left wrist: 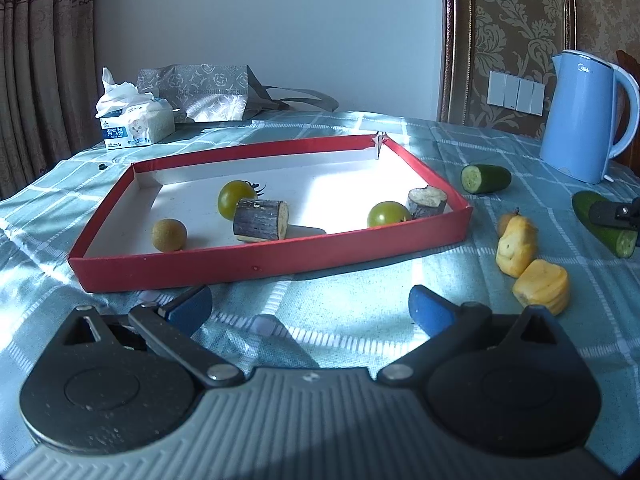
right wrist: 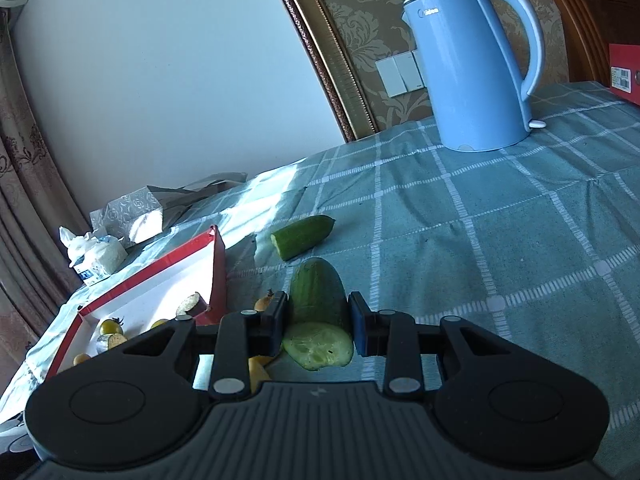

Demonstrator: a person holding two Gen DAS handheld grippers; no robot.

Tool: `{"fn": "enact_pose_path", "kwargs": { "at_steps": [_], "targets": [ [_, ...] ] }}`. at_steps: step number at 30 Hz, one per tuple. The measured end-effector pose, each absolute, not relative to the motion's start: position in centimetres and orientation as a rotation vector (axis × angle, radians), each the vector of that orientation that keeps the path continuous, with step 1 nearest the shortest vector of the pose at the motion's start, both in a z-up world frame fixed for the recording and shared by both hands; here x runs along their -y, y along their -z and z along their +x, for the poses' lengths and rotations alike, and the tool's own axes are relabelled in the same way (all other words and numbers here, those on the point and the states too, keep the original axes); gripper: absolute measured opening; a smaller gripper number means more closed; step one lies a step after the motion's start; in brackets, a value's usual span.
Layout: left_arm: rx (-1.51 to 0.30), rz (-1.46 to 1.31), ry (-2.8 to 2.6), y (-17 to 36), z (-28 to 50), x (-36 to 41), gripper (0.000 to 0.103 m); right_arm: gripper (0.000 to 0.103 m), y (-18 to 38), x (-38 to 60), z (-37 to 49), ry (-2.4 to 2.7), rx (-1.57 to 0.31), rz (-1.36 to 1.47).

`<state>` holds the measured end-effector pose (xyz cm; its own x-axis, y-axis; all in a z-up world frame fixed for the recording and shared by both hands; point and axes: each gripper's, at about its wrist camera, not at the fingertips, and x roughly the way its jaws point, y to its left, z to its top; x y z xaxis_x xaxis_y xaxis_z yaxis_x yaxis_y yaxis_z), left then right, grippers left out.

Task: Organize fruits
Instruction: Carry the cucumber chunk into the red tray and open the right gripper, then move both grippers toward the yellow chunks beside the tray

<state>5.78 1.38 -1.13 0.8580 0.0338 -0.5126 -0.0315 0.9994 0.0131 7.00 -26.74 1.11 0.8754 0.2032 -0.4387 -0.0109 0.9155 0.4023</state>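
Tissue pack (left wrist: pixel 134 128) and grey bag (left wrist: pixel 200 90) at far left on the checked tablecloth (left wrist: pixel 360 320). Red tray (left wrist: pixel 264 268) next: inside it, left to right, a brown round fruit (left wrist: pixel 169 235), green tomato (left wrist: pixel 236 199), bark-covered log piece (left wrist: pixel 261 221) touching that tomato, second green tomato (left wrist: pixel 388 215), second log piece (left wrist: pixel 426 201) in the near-right corner. Left gripper (left wrist: pixel 310 306) sits in front of the tray, jaws spread wide, nothing between them. Right of the tray: two yellow chunks (left wrist: pixel 516 246), touching each other; a cucumber half (left wrist: pixel 485 179) lying loose beyond. Right gripper (right wrist: pixel 318 320) is clamped on the other cucumber half (right wrist: pixel 318 294), cut face toward the camera, clear of the tray. Blue kettle (right wrist: pixel 472 76) far right.
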Motion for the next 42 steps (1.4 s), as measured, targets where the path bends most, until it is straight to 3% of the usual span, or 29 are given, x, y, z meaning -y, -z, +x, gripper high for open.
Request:
{"fn": "enact_pose_path", "kwargs": {
  "at_steps": [22, 32, 42],
  "targets": [
    [-0.545, -0.068, -0.225, 1.0, 6.2, -3.5, 0.103, 0.032, -3.2, 11.1, 18.1, -0.344, -0.587, 0.123],
    [-0.557, -0.088, -0.215, 1.1, 6.3, -3.8, 0.103, 0.032, -4.1, 16.0, 15.8, -0.341, -0.462, 0.297],
    [-0.562, -0.074, -0.194, 1.1, 6.2, -3.5, 0.103, 0.033, -3.4, 20.5, 8.8, -0.235, -0.391, 0.182]
  ]
}}
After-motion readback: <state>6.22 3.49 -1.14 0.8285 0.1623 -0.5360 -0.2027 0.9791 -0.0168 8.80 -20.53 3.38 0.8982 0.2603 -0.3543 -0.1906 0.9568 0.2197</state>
